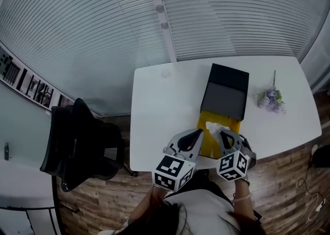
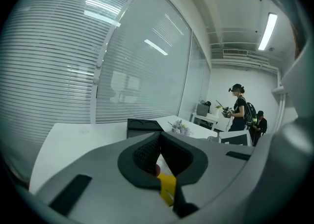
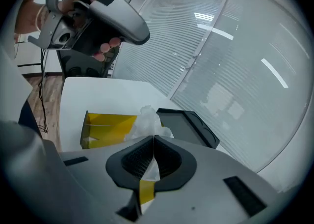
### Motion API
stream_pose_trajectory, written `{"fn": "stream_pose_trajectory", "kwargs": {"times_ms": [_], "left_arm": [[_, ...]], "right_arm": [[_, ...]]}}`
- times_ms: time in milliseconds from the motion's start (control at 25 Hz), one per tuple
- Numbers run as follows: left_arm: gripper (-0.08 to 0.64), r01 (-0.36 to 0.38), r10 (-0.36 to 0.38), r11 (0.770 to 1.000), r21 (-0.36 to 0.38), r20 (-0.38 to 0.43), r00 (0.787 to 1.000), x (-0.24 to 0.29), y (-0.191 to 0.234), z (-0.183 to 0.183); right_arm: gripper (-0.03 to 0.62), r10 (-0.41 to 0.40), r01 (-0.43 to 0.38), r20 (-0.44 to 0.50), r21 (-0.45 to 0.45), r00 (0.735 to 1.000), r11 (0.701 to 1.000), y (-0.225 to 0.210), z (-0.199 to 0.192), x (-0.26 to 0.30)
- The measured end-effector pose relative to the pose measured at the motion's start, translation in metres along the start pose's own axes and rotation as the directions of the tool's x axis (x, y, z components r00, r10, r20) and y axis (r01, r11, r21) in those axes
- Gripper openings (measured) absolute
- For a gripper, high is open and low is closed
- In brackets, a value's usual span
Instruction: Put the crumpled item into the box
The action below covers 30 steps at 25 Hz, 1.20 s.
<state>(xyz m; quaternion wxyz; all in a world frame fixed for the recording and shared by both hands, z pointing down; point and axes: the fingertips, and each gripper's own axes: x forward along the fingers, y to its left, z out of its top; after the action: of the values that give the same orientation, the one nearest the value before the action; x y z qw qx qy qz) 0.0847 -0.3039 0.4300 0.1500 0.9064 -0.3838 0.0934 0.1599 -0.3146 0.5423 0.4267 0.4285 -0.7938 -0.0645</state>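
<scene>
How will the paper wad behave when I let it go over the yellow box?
The wad looks thin and creased, so it is likely very light and soft and may drift rather than drop straight. Pinched in the right gripper, it seems to squash flat, so it could cling to the jaws. The box looks open.

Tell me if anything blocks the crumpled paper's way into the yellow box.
Nothing visible does. The right gripper holds the crumpled paper right at the open yellow box; the black lid lies beyond it, off the opening.

Head view steeply down over table (image 1: 154,105), gripper views low across it, sharing black lid (image 1: 225,95)
</scene>
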Motion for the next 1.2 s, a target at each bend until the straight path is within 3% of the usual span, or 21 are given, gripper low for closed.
{"fn": "stream_pose_trajectory", "kwargs": {"times_ms": [560,840,1200], "left_arm": [[0.018,-0.059,0.057,0.997,-0.053,-0.035,0.998,0.015,0.017,-0.013],[0.018,-0.095,0.091,0.993,-0.072,-0.056,0.994,0.013,0.023,-0.018],[0.018,-0.116,0.111,0.991,-0.074,-0.063,0.992,0.015,0.027,-0.018]], "right_arm": [[0.029,0.131,-0.140,-0.092,-0.089,0.987,0.986,0.014,-0.023,0.044],[0.031,0.198,-0.208,-0.156,-0.051,0.968,0.977,0.019,-0.032,0.059],[0.055,0.230,-0.238,-0.193,-0.016,0.954,0.971,0.019,-0.040,0.069]]}}
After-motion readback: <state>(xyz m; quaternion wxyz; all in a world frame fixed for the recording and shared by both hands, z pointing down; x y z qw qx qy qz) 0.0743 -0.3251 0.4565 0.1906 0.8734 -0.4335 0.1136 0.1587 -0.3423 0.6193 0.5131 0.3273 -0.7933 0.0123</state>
